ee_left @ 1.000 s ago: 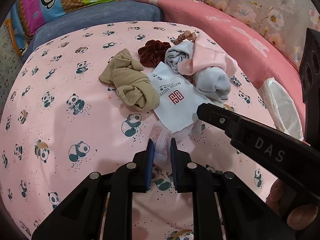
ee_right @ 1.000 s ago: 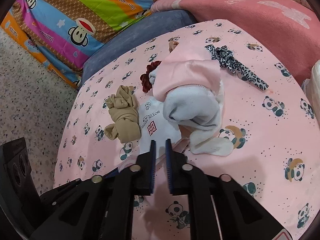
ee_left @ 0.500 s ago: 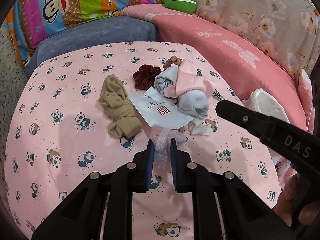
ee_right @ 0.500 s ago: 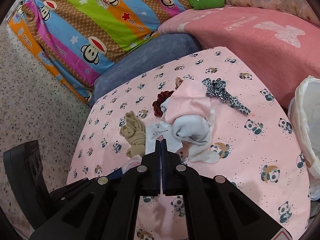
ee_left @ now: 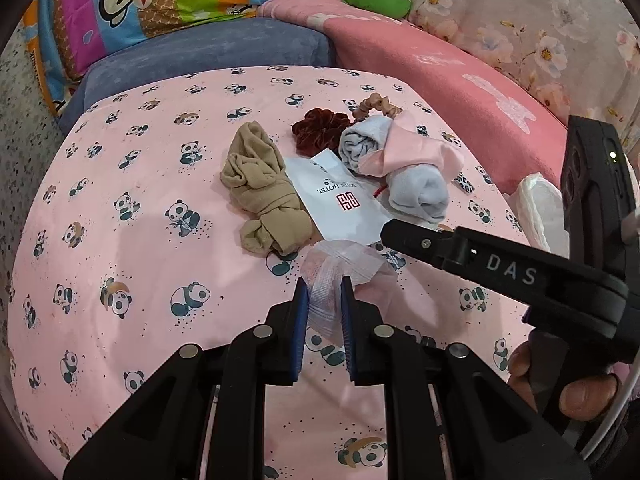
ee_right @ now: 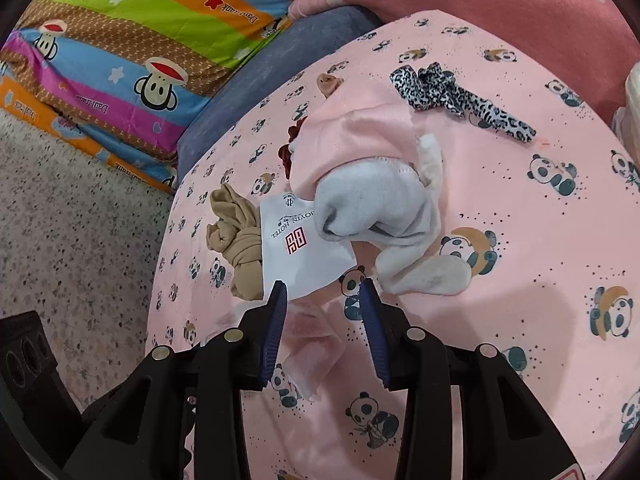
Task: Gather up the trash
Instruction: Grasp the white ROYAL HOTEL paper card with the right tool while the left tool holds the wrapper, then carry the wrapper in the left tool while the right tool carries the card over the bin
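Observation:
My left gripper (ee_left: 322, 285) is shut on a translucent white mesh wrapper (ee_left: 340, 260), which hangs a little above the panda-print bed sheet (ee_left: 140, 260). A white hotel packet (ee_right: 304, 256) lies flat, tucked under a grey sock wrapped in pink cloth (ee_right: 372, 204). My right gripper (ee_right: 322, 286) hovers at the packet's near corner. Its jaws are opening, and no pad presses on anything. Below them the wrapper (ee_right: 312, 344) shows through the gap. In the left wrist view the right gripper's finger (ee_left: 424, 240) reaches in from the right, over the packet's (ee_left: 344, 200) edge.
A knotted tan stocking (ee_left: 260, 188) lies left of the packet. A maroon scrunchie (ee_left: 320, 128) sits behind it and a leopard-print hair tie (ee_right: 448, 96) farther right. A white plastic bag (ee_left: 540, 208) stands at the bed's right edge. Pillows and blankets line the back; speckled floor (ee_right: 80, 220) lies to the left.
The right gripper was shut before; now its jaws stand apart and it has come in close to the hotel packet. The left gripper keeps its hold on the wrapper.

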Tool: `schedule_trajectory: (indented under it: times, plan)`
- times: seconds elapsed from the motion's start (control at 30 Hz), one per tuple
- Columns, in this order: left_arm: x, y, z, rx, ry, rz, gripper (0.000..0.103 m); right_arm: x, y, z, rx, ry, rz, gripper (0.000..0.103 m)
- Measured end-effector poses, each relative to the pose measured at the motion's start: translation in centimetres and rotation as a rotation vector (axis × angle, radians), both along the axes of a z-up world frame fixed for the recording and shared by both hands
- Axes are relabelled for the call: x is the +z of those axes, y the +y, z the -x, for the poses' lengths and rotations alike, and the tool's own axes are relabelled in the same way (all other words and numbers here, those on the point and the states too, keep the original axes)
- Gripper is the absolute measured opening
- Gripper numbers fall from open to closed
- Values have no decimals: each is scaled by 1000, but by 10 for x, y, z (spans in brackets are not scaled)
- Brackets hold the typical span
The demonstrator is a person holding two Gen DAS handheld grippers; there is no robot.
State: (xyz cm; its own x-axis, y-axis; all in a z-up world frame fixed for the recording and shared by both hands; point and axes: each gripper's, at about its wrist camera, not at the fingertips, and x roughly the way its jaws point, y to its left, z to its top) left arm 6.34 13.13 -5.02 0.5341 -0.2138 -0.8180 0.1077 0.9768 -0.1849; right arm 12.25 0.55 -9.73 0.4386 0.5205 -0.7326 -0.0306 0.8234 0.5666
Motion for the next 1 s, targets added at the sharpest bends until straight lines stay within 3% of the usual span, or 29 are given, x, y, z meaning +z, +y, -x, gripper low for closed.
schedule_trajectory:
  times: [0.2,0.23,0.33,0.4,0.73,1.0]
  plan:
    - [-8,5,-5,9,20,1,16,-19,9,-19,-14,51,-45,40]
    - [-9,7,-6,10,24,5,16,-21,10,-21,-12,58,-56,35]
    - [-10,9,-7,14,24,4,16,-23,12,-25,-12,71,-70,8]
    - [-8,9,-6,15,19,5,16,-16,13,-22,-11,45,-72,5]
    - [30,-9,5,-18,-68,-3,16,62,7,6,20,-156,-64,4]
    - [72,-55,7,-97,-160,8,16,130,-47,43,-57,-317,-28,4]
